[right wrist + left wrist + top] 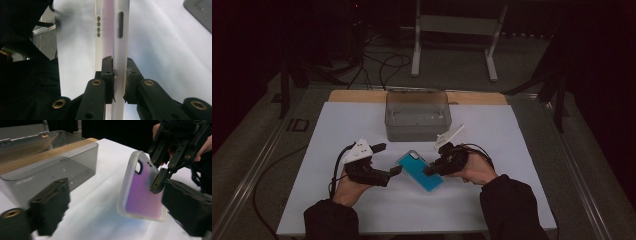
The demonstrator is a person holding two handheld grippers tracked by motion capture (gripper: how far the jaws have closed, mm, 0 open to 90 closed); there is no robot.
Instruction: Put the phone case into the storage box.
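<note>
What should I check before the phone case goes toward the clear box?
1. Right gripper shut on the phone case side wall: ok.
2. Grip depth: only the rim is pinched, so it may pivot: not ok.
3. Left gripper open, jaws spread either side of the case's end: ok.
4. Case lifted off the white board: tilted, one edge raised; lower edge cannot tell.
5. Clear box open-topped and empty: looks ok.
6. Path from case to box free: ok.

Clamped in the right hand-held gripper, the phone case looks frosted, smooth plastic. Beyond it, the box is glossy smoked plastic; the surface is matt white.
</note>
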